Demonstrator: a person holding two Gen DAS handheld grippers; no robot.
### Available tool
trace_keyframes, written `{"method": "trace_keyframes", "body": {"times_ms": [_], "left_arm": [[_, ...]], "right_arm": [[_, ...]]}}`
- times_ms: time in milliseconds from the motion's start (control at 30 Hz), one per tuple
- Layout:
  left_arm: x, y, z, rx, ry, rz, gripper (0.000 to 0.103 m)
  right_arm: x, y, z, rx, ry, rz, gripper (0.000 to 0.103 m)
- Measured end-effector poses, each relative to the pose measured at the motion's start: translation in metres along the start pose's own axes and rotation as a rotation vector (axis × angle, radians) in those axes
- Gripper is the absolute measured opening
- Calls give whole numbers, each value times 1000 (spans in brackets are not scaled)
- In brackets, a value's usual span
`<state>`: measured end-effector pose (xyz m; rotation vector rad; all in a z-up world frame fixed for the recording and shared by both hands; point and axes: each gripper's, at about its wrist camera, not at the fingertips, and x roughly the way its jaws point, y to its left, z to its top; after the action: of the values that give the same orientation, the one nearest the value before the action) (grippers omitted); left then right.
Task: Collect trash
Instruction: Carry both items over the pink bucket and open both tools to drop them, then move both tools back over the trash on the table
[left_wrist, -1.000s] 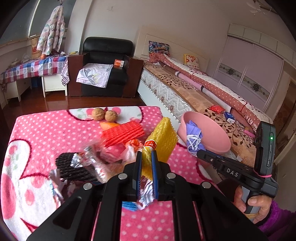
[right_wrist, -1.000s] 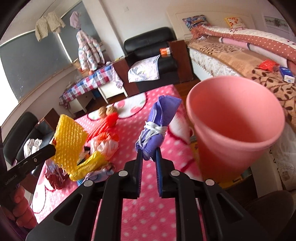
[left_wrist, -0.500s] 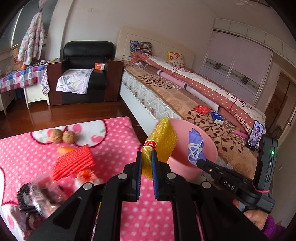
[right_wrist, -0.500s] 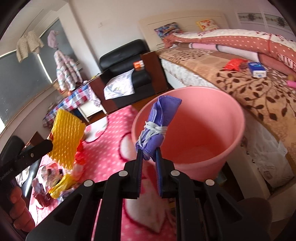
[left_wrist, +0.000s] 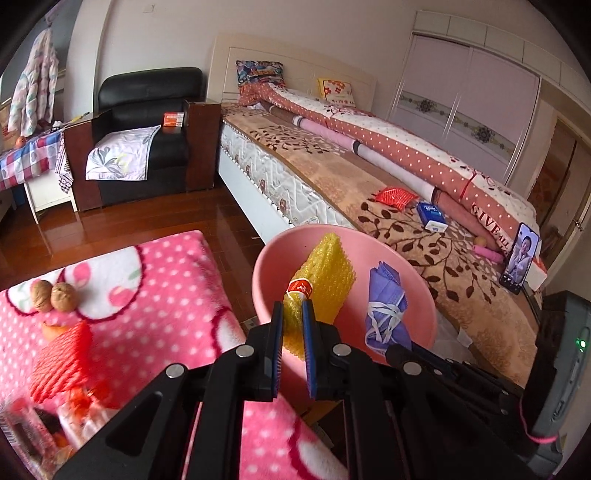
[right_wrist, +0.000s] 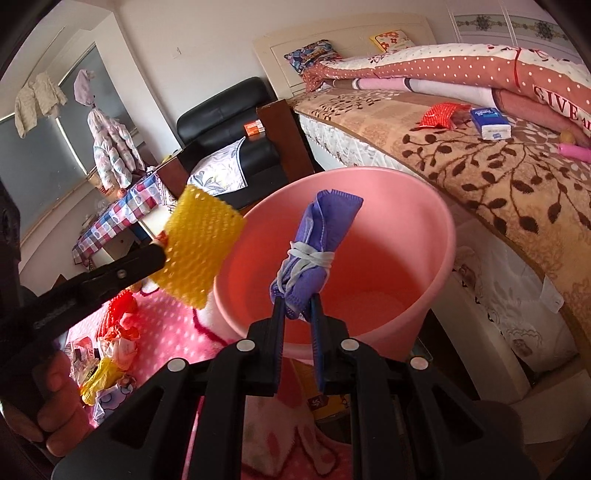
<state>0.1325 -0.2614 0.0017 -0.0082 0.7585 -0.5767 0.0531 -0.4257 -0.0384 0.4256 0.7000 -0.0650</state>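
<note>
My left gripper (left_wrist: 293, 308) is shut on a yellow foam fruit net (left_wrist: 325, 271) with a red label and holds it over the near rim of the pink bucket (left_wrist: 273, 254). The net also shows in the right wrist view (right_wrist: 201, 251). My right gripper (right_wrist: 298, 304) is shut on a rolled purple face mask (right_wrist: 317, 243) tied with its white straps, held above the open bucket (right_wrist: 439, 221). The mask also shows in the left wrist view (left_wrist: 386, 314).
The pink polka-dot table (left_wrist: 166, 280) holds two walnuts (left_wrist: 53, 295), a red foam net (left_wrist: 61, 365) and a pile of wrappers (right_wrist: 110, 354). A bed (left_wrist: 406, 206) lies just beyond the bucket, and a black armchair (left_wrist: 147, 122) stands at the back.
Both grippers have carried their trash from above the table to the right, over the bucket. The bucket now fills the middle of both views. Both stay shut.
</note>
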Motion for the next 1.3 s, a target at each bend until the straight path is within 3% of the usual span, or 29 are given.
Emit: {"method": "trace_keyframes", "body": {"times_ms": [133,267,300,667,800,1300], "left_arm": [[10,-3,2,-2,6,1,12],[10,-1,1,-12,4,-6,34],[10,-1,1,-13,2,-6,35],[-14,15,-3,-61,-13,-10,38],[-28,20,-7,-80,-18,-8,39],[-103,43,-37,-54,-76,96,39]], "right_arm": [[0,-2,-1,7,4,0,14],[-1,1,0,-21,-9,-24,14],[-1,2,0,-25,-12,-29,15],[-3,3,-2,1,6,-23,21],[-9,12,-5,-17,0,2,35],[-21,75,-30,-139,43,101,36]]}}
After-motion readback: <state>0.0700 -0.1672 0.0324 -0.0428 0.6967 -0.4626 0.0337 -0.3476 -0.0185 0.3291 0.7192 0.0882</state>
